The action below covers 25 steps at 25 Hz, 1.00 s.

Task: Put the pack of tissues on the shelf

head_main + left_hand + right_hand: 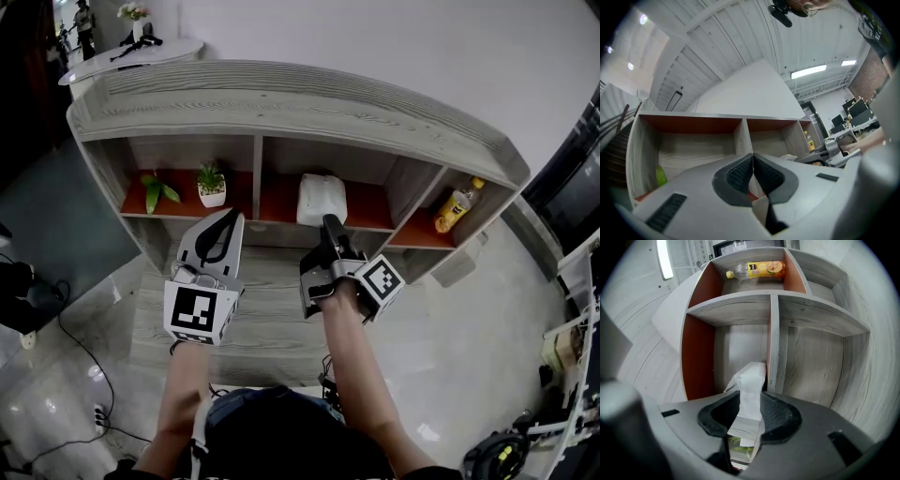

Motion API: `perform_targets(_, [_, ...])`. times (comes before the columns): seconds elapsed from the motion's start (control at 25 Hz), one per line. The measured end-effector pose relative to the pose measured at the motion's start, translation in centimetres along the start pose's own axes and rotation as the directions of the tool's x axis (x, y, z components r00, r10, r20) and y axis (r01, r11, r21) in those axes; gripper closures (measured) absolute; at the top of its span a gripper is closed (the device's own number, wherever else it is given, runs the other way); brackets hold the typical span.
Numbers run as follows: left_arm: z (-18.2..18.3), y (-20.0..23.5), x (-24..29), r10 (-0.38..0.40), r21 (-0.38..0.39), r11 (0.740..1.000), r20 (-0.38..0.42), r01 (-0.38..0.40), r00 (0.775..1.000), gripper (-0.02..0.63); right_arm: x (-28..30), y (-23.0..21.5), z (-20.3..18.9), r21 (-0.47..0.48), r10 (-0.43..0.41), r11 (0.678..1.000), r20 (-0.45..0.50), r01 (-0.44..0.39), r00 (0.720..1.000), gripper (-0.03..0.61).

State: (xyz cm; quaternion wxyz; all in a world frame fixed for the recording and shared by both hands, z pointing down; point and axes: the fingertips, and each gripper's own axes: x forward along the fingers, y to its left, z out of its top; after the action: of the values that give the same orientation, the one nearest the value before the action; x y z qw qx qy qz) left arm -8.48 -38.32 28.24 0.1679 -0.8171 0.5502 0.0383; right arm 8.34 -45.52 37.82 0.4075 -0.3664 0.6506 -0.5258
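The white, soft-wrapped pack of tissues [322, 198] stands in the middle compartment of the grey wood-grain shelf [281, 105], on its red floor. The right gripper [750, 399] reaches into that compartment, jaws narrowed onto the pack's sides. The left gripper [228, 218] hovers before the shelf, jaws pressed together, empty.
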Motion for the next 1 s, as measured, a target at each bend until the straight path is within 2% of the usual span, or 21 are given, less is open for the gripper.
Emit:
perform_targets(0.2, [0.1, 0.2, 0.3, -0.005, 0.006, 1.000, -0.001, 0.005, 1.000, 0.601, 0.5, 0.1, 0.2, 0.003, -0.019, 1.000, -0.002, 0.019, 1.000, 0.459])
perform_targets(0.36, [0.0, 0.3, 0.4, -0.011, 0.011, 1.000, -0.001, 0.011, 1.000, 0.601, 0.3, 0.3, 0.0, 0.045, -0.032, 0.998, -0.026, 0.033, 0.999, 0.436])
perform_targets(0.56, [-0.1, 0.0, 0.5, -0.020, -0.006, 1.000, -0.021, 0.020, 1.000, 0.601, -0.3, 0.2, 0.0, -0.034, -0.069, 0.997, -0.056, 0.067, 0.996, 0.414])
perform_targets(0.68, [-0.1, -0.2, 0.5, -0.027, 0.007, 1.000, -0.005, 0.027, 1.000, 0.601, -0.5, -0.1, -0.2, -0.073, -0.093, 0.993, -0.062, 0.089, 0.994, 0.385])
perform_targets(0.88, [-0.1, -0.2, 0.4, -0.028, 0.011, 1.000, 0.000, 0.028, 1.000, 0.601, -1.1, -0.8, -0.4, -0.068, -0.084, 0.994, -0.052, 0.081, 0.995, 0.360])
perform_targets(1.0, [-0.1, -0.3, 0.1, -0.024, -0.002, 1.000, -0.013, 0.024, 1.000, 0.601, -1.5, -0.5, -0.3, -0.045, -0.042, 0.998, -0.031, 0.040, 0.999, 0.360])
